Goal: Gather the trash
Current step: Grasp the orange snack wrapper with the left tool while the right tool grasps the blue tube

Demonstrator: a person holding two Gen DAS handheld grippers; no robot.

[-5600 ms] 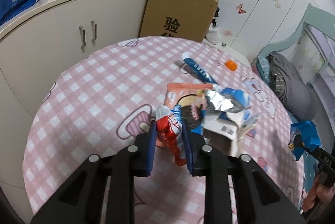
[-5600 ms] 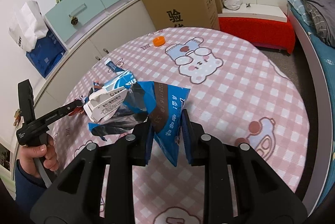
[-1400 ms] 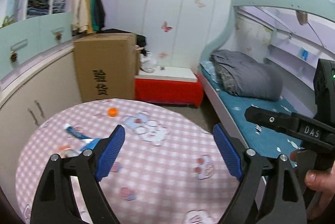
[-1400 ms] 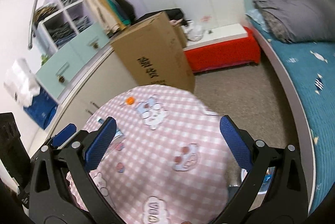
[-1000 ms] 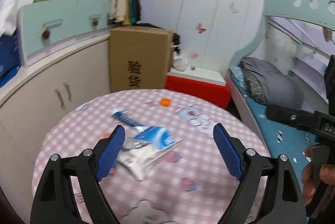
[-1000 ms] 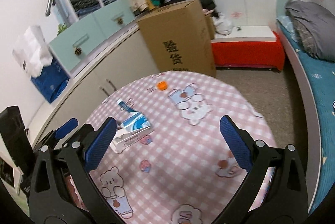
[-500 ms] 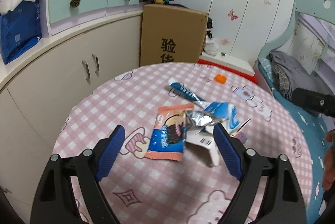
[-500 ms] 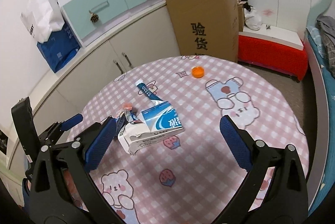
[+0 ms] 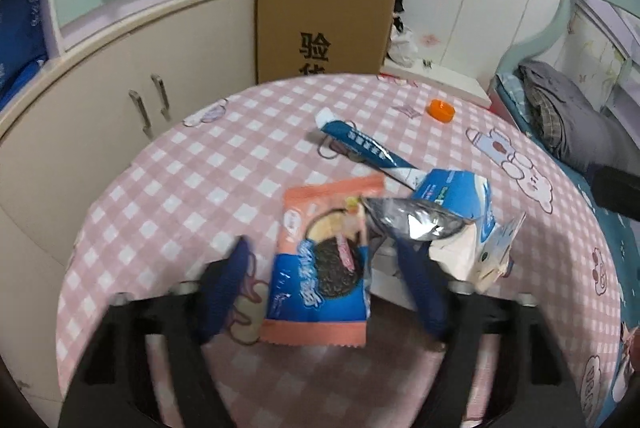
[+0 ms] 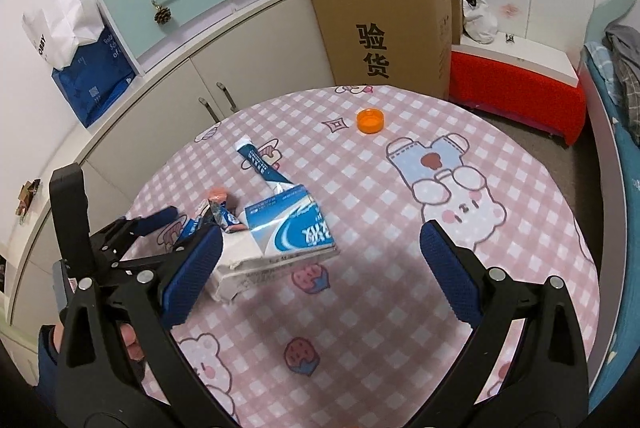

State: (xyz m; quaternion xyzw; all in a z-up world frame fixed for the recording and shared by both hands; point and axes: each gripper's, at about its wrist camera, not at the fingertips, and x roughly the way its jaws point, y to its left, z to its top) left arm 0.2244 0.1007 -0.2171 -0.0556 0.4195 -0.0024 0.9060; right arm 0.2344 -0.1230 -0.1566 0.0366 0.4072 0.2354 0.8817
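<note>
A pink and blue cookie wrapper (image 9: pixel 324 268) lies on the pink checked table (image 9: pixel 180 195), and my open left gripper (image 9: pixel 324 292) straddles it, one finger on each side. A crumpled silver foil wrapper (image 9: pixel 412 224) and a blue and white carton (image 9: pixel 460 195) lie just right of it. A long blue sachet (image 9: pixel 360 147) and an orange bottle cap (image 9: pixel 440 109) lie farther back. My right gripper (image 10: pixel 320 268) is open and empty above the table, near the carton (image 10: pixel 292 232). The left gripper (image 10: pixel 160 228) shows at the left in the right wrist view.
A cardboard box (image 10: pixel 384 19) stands behind the table beside a red bench (image 10: pixel 520 91). Curved white cabinets (image 9: pixel 120 95) wrap the far left. A bed (image 9: pixel 568 115) is at the right. The table's rim (image 10: pixel 592 268) drops off on the right.
Both grippers held wrappers 5.6 s ago and have been open and empty since 1.4 s ago. Both views swung back over the table. The left gripper dropped down around the cookie wrapper.
</note>
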